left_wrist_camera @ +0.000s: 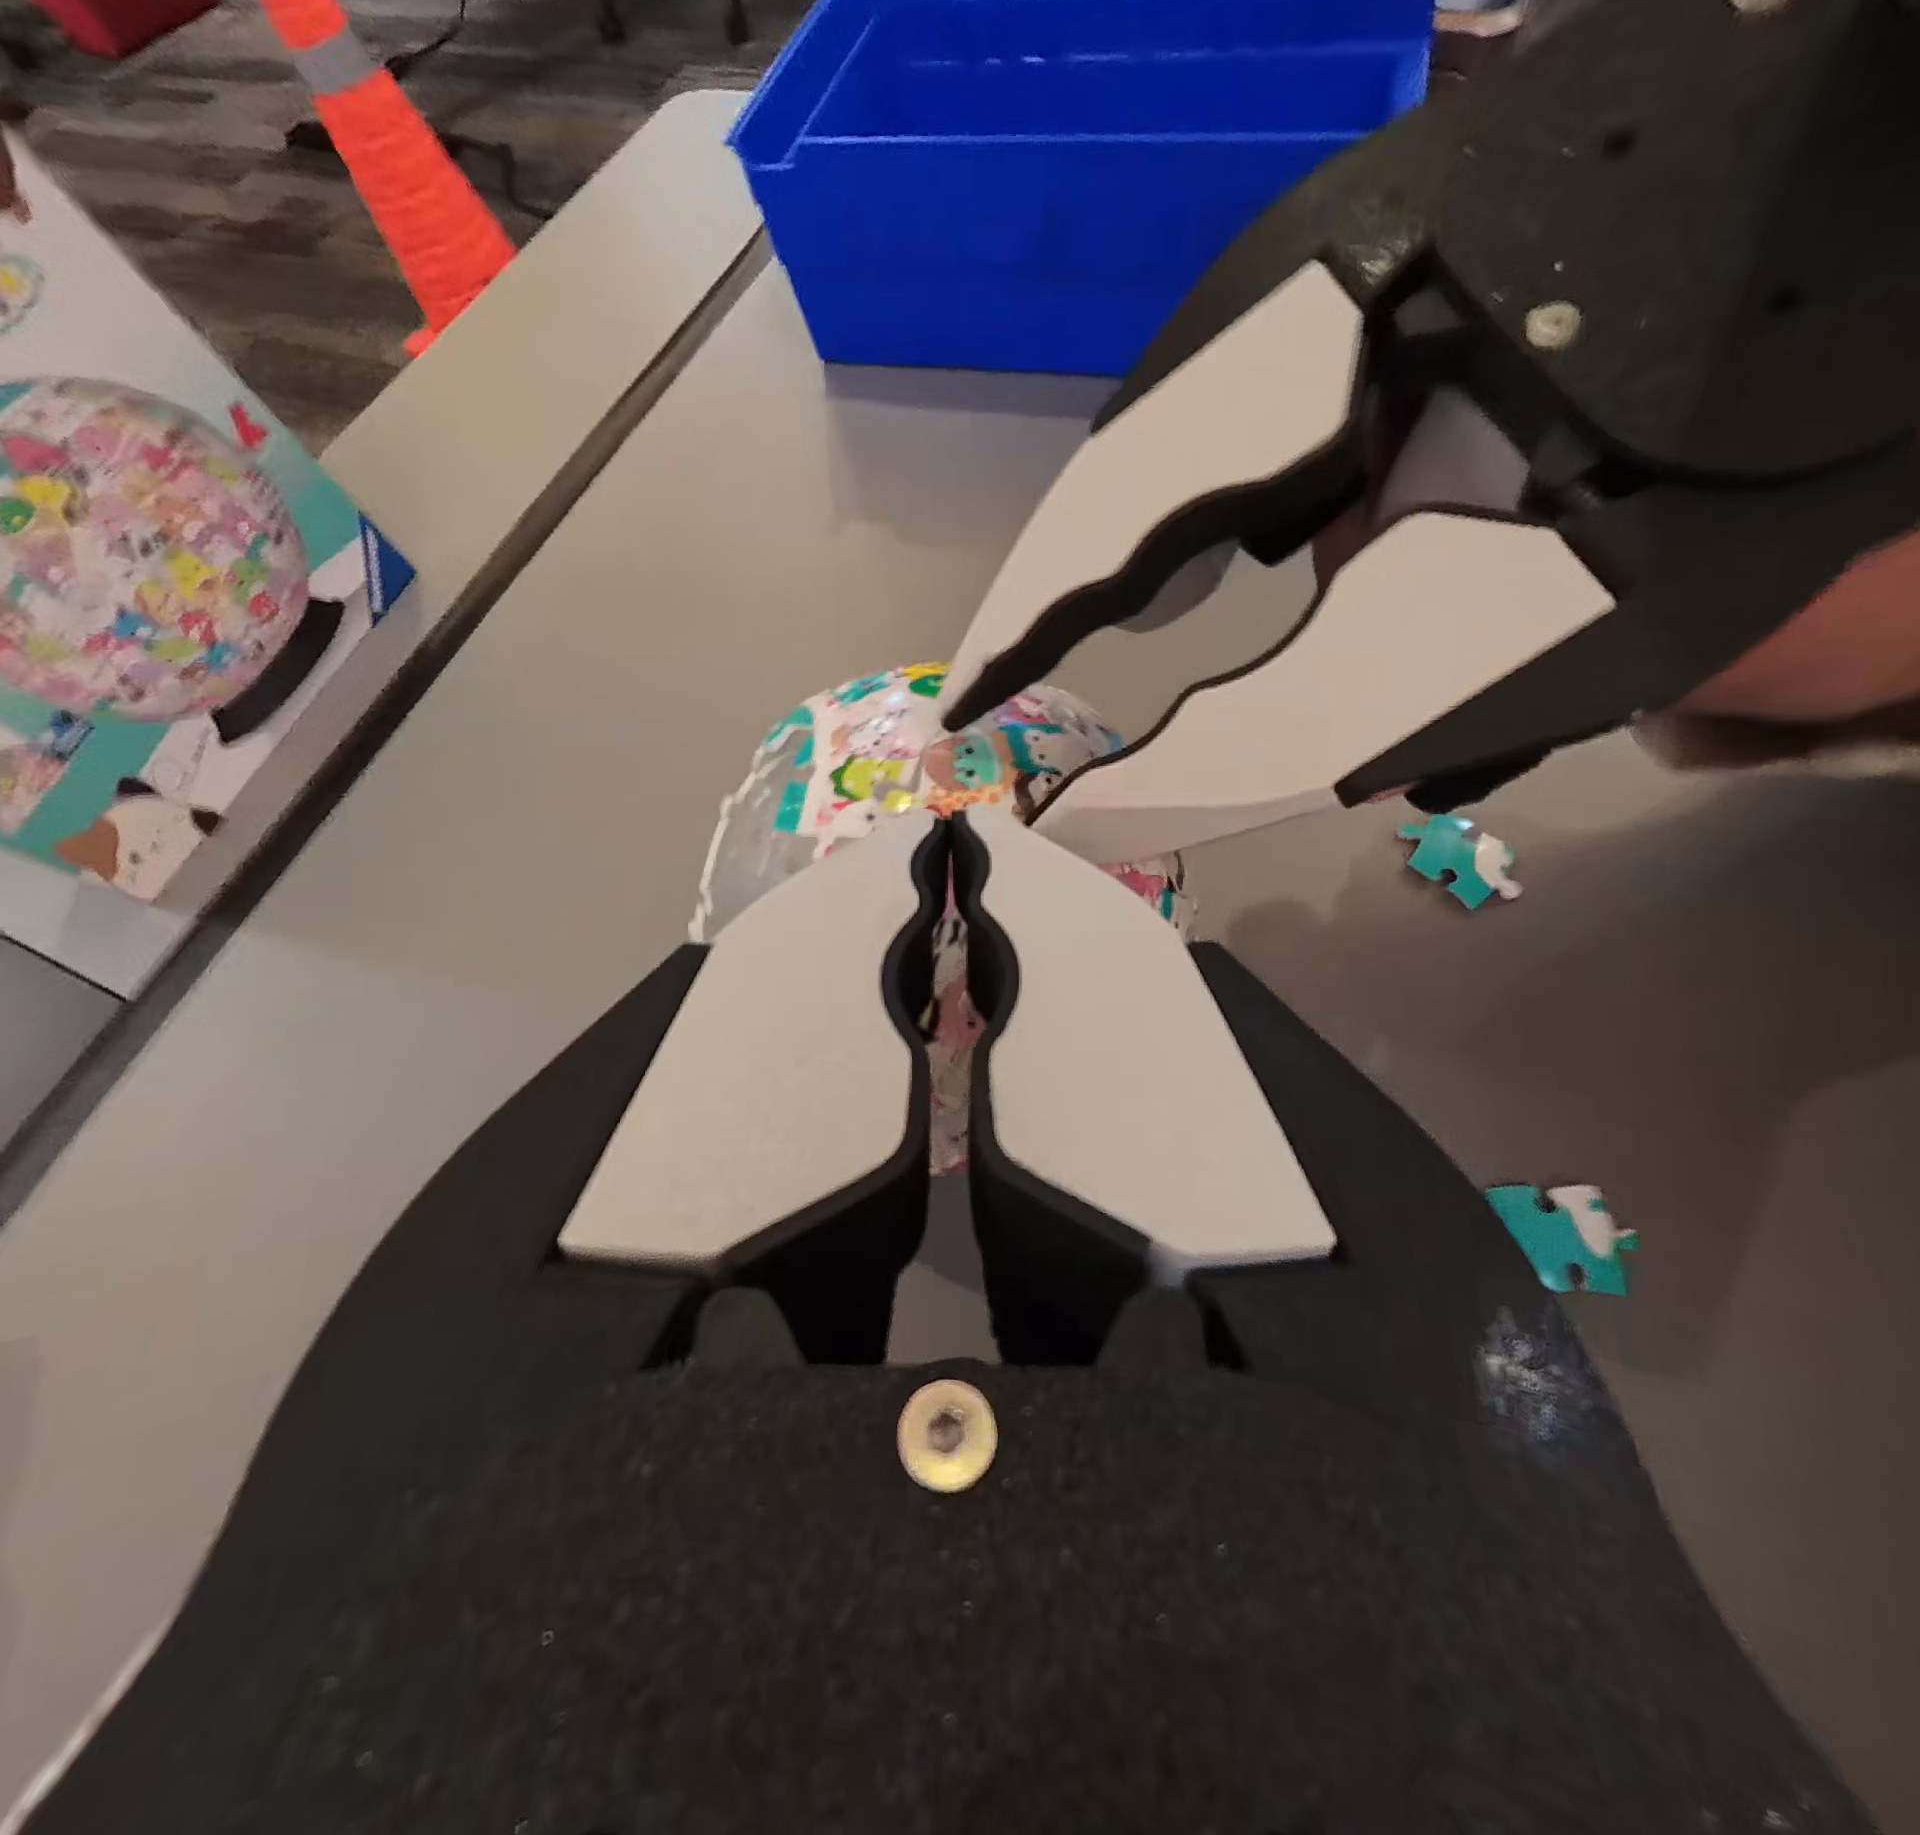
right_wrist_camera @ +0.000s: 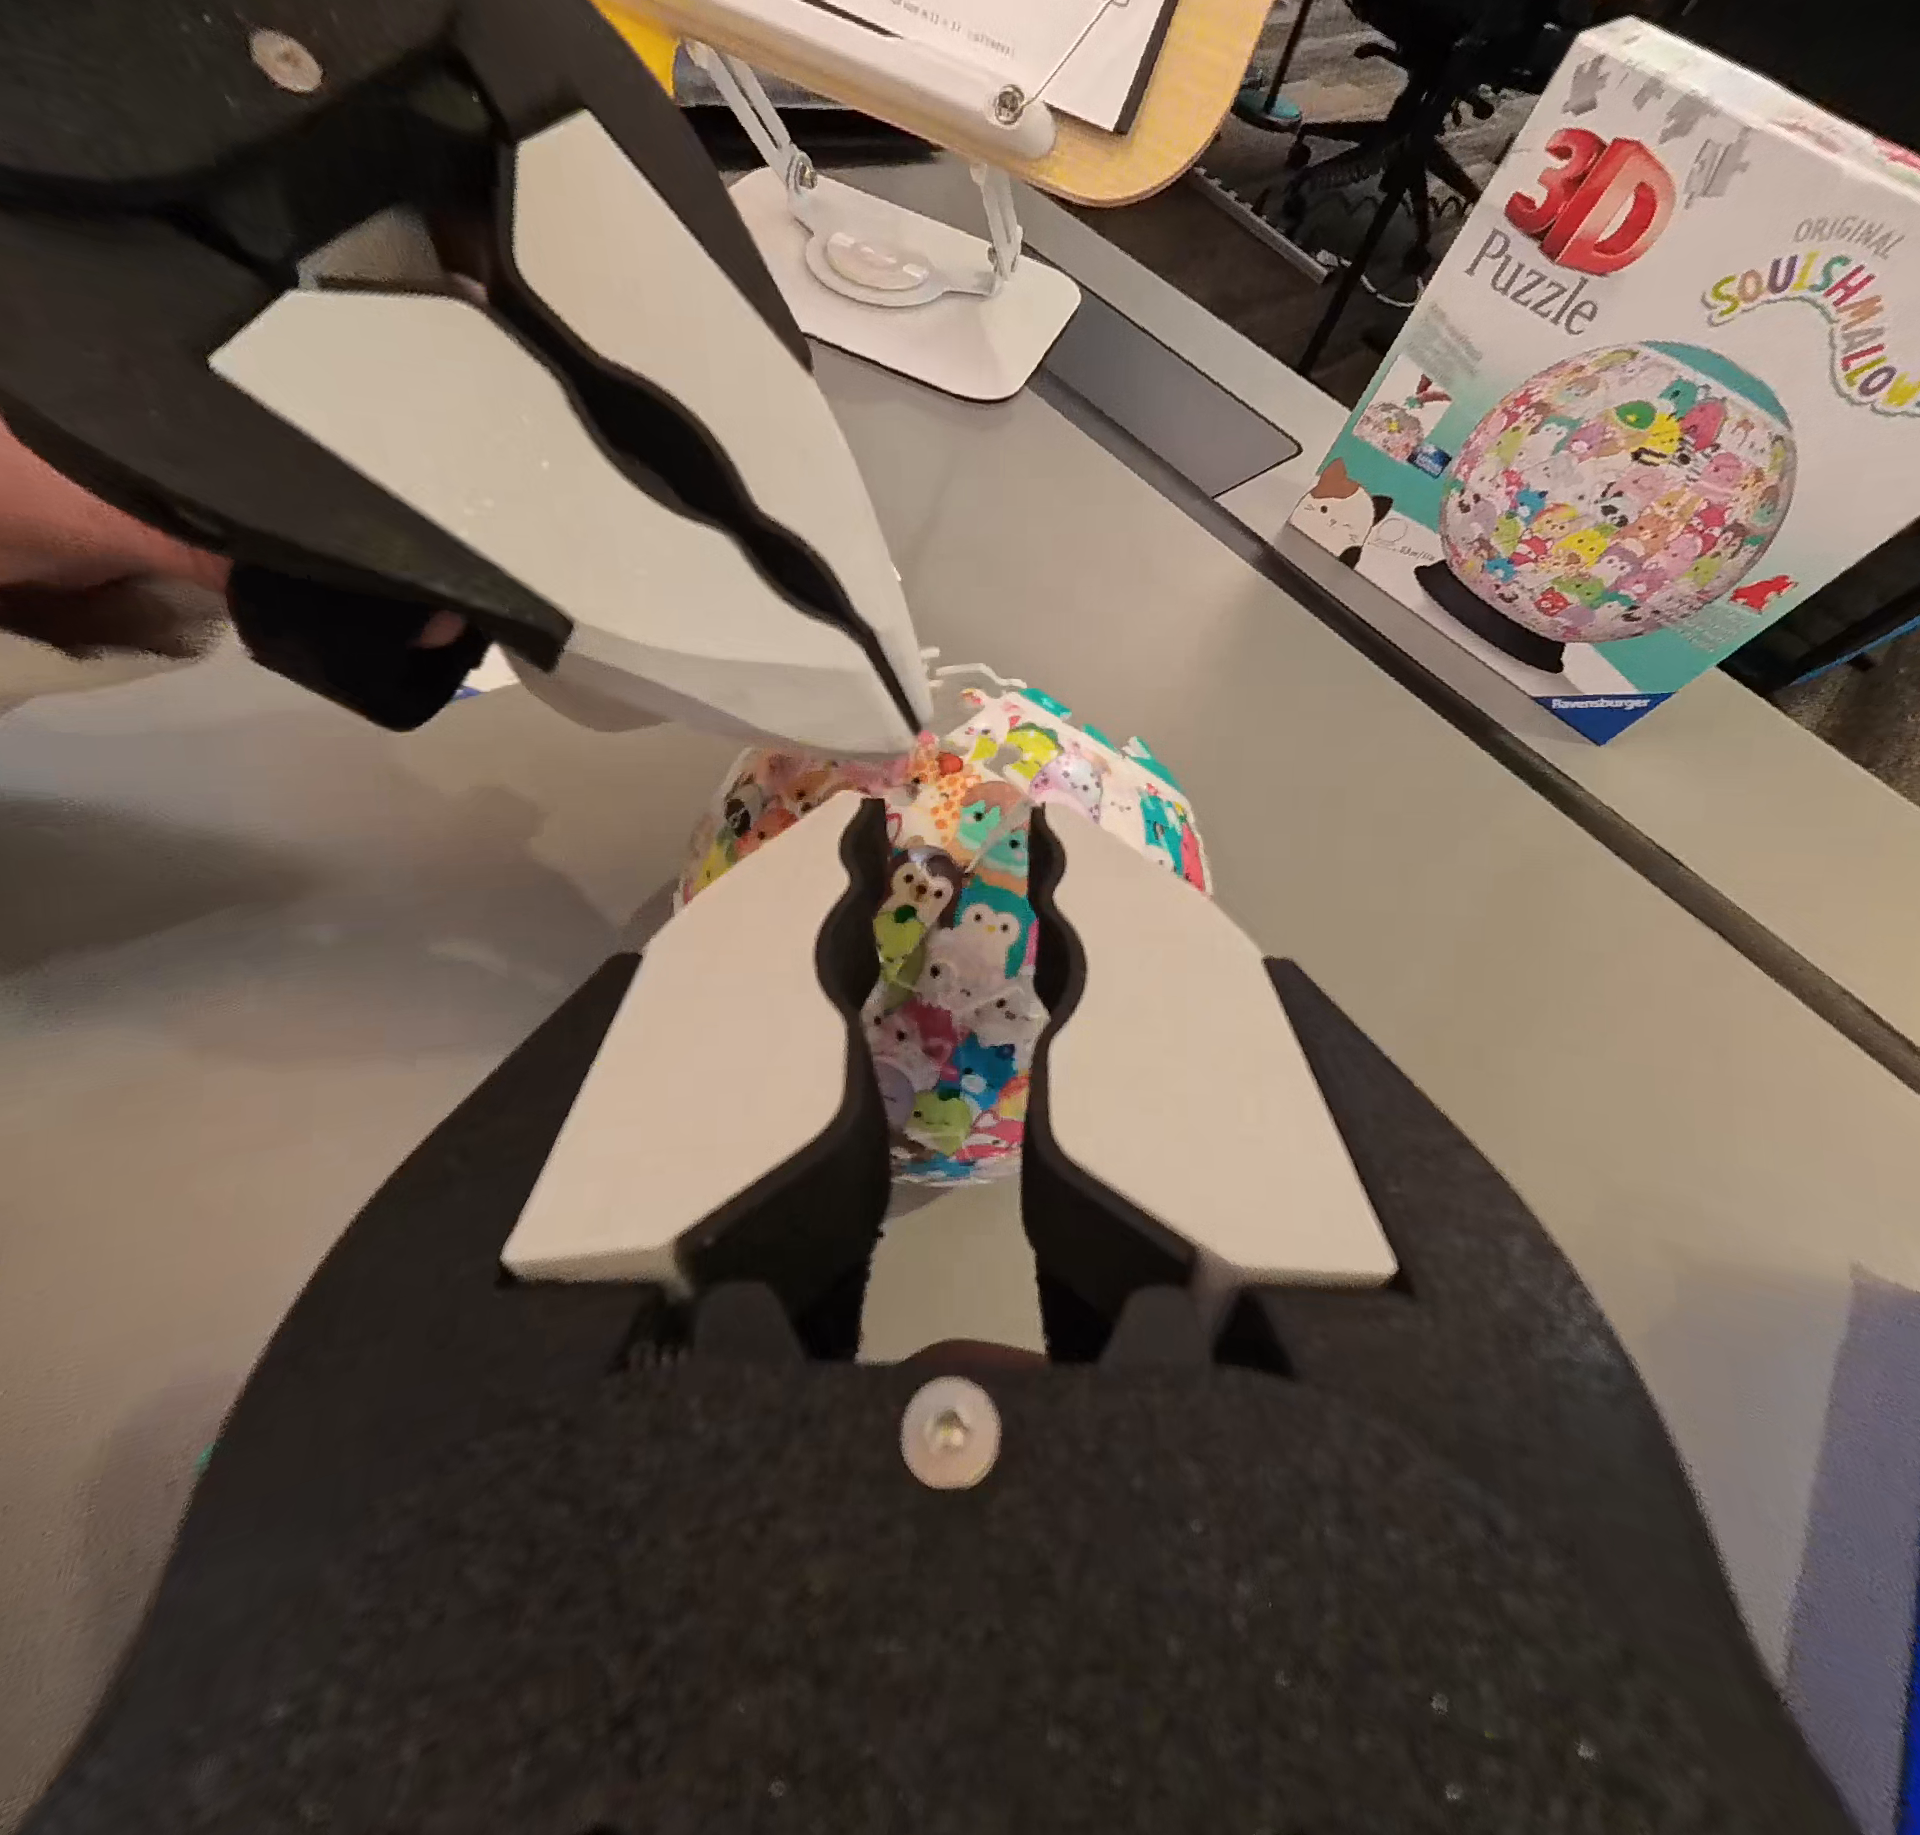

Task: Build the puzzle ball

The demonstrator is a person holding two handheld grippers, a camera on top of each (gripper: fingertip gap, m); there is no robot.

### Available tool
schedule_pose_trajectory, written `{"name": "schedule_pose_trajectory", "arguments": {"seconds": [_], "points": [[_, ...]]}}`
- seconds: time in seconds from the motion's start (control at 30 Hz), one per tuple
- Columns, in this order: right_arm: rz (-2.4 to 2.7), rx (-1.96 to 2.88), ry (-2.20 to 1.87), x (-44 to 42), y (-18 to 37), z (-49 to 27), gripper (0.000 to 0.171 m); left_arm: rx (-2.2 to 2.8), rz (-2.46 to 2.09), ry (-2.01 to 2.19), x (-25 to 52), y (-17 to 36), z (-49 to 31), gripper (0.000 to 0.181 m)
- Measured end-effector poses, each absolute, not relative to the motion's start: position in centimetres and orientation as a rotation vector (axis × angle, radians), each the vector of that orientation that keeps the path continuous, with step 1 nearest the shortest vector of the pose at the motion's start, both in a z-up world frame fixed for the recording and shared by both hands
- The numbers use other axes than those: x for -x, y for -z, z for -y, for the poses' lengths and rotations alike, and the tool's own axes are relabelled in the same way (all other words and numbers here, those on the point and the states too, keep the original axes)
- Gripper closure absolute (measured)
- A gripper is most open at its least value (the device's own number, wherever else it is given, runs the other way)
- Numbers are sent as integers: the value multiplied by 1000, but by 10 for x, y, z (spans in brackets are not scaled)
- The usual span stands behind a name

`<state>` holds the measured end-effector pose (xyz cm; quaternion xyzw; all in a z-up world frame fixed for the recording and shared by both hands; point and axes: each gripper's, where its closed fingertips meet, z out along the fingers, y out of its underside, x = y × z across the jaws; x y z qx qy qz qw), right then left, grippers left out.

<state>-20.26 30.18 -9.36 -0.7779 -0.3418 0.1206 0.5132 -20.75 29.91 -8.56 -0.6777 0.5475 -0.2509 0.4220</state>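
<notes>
fingers of the left gripper (left_wrist_camera: 951, 829) sit pressed nearly together in the left wrist view, tips meeting at the top of the puzzle ball (left_wrist_camera: 883, 777), a thin strip of its printed shell showing in the slot between them; whether they pinch a piece there i cannot tell. the ball, partly built with an unfinished jagged edge, rests on the grey surface (left_wrist_camera: 623, 642) just ahead of both grippers. the right gripper (right_wrist_camera: 951, 829) has its fingers parted a little, straddling the ball's near side, the colourful shell (right_wrist_camera: 961, 954) filling the gap; contact with the pads is not clear. in that view the left gripper comes in from upper left, its tips down on the ball's crown. two loose teal puzzle pieces lie on the surface to the right of the ball, one nearer (left_wrist_camera: 1564, 1240), one farther (left_wrist_camera: 1460, 855). beyond stands a blue bin (left_wrist_camera: 1039, 175). the puzzle box (right_wrist_camera: 1621, 414) stands upright across a seam in the surface, a white stand (right_wrist_camera: 914, 268) with a board behind it, and an orange cone (left_wrist_camera: 384, 144) on the floor.
</notes>
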Motion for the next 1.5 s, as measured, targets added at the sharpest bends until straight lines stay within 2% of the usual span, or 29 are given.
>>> {"name": "schedule_pose_trajectory", "arguments": {"seconds": [0.43,0.73,0.83,0.97,1.17,1.5], "points": [[810,1844,-359,202,93,-305,142,1600,-1507,414,204,91,-304,181],[933,1728,-331,207,86,-295,136,1583,-1507,415,204,91,-305,181],[1019,1665,-277,201,87,-284,141,1580,-1506,414,204,91,-305,181],[1107,1635,-243,197,97,-272,158,1576,-1503,411,203,90,-306,181],[1151,1619,-247,208,103,-268,164,1571,-1501,403,202,90,-305,181],[1139,1626,-271,216,104,-272,159,1575,-1483,408,203,87,-306,181]]}}
